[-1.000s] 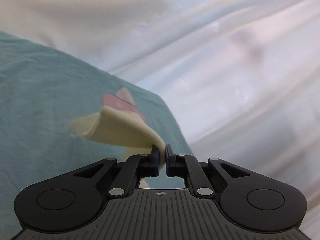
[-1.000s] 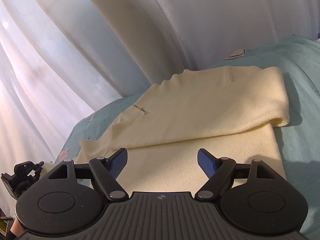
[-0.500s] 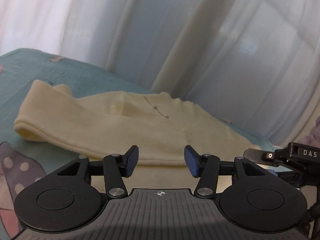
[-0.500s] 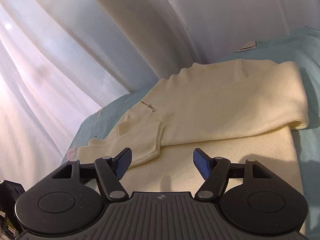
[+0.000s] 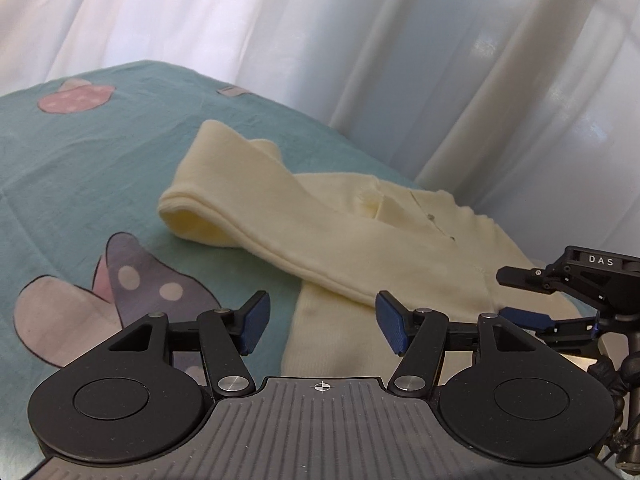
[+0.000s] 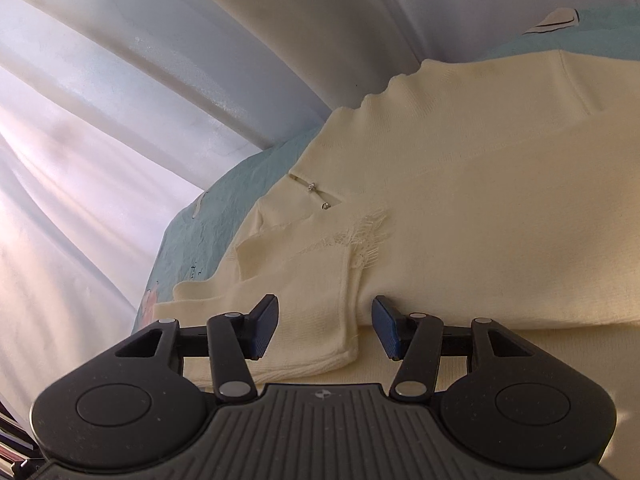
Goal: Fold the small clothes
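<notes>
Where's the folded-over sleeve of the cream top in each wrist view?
Left wrist: sleeve runs from centre-left down toward the right finger.
Right wrist: sleeve crosses the right half, its cuff lying between the closing jaws, not yet pinched.
Shared landmark: the neck placket with metal snaps.

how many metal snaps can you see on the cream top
2 on the cream top, side by side at the neck slit: metal snap and second snap. More may be hidden under folds.
</notes>
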Demonstrator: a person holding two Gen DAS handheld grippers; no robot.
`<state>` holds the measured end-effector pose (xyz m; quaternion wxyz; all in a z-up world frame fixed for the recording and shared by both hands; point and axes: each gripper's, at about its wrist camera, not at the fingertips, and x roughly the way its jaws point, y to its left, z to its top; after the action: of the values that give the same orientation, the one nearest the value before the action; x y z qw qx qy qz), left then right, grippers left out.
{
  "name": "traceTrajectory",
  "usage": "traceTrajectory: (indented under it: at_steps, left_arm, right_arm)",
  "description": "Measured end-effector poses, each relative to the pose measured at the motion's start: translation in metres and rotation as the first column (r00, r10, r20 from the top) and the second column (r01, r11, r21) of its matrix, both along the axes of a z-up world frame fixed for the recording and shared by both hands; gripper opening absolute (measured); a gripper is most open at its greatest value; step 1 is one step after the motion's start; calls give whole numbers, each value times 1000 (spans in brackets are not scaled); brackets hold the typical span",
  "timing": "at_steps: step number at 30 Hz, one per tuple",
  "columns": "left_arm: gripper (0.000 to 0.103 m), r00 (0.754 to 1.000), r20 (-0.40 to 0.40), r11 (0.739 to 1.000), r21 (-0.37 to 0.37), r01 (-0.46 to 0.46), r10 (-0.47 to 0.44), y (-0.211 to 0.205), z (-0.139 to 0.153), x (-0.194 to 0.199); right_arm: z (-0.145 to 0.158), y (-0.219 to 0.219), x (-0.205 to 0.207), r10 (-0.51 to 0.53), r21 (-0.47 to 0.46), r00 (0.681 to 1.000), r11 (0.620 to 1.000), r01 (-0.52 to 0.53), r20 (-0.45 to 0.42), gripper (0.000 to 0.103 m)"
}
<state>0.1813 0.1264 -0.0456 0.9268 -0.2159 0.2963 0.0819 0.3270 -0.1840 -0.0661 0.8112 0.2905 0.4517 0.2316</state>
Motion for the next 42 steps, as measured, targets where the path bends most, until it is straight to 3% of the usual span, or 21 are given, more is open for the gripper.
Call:
traceTrajectory:
  at_steps: [4,7,11,16,18,21,24,26,28,32,37,40,42]
  left_arm:
    - [65,1000,-10,1000,-2,-14,14,4,-4,-6]
    - [65,1000,-19,1000,-6,-25,24,5,-8,-4]
    - [65,1000,-16,1000,-5,-27,27,4,-7,-5]
    - [65,1000,-17,1000,4,-18,18,4,-7,-4]
    - [65,1000,-18,1000,3,-23,23,4,-7,-3]
    - [65,999,-20,1000,8,-30,30,5,-6,-2]
    - [65,999,-8,999,19,-41,41,6,0,-1]
    - [65,999,10,998,32,-49,49,8,6,1]
    - [67,999,21,998,36,-49,48,9,9,3]
    - [67,999,9,998,48,-39,38,8,9,13]
    - [67,999,33,997,66,-32,30,7,15,18]
    - [67,999,36,997,78,-20,17,7,17,23]
    - [67,999,38,997,80,-13,10,6,18,26]
  right_arm:
    - [3,-5,-4,-15,-20,1000,1000,15,0,53]
    - [-4,-5,0,-5,30,1000,1000,6,-26,51]
    - [-12,-3,9,2,78,998,997,3,-64,34]
    - [-29,-7,18,-10,205,988,978,42,-155,15]
    - [-30,-3,17,-5,199,988,979,36,-157,10]
    - [-9,12,8,-1,46,999,999,3,-43,6]
    - [32,18,-10,-14,-158,983,987,43,184,6]
    - [55,9,-24,-52,-273,942,951,149,332,6]
    - [64,-4,-30,-85,-364,913,899,243,400,6]
    - [50,-40,-18,-158,-416,929,860,296,335,6]
    - [25,-85,-10,-280,-254,942,912,321,186,7]
    - [13,-96,-13,-298,-198,945,926,321,137,20]
    - [3,-92,-9,-304,-165,947,934,317,102,22]
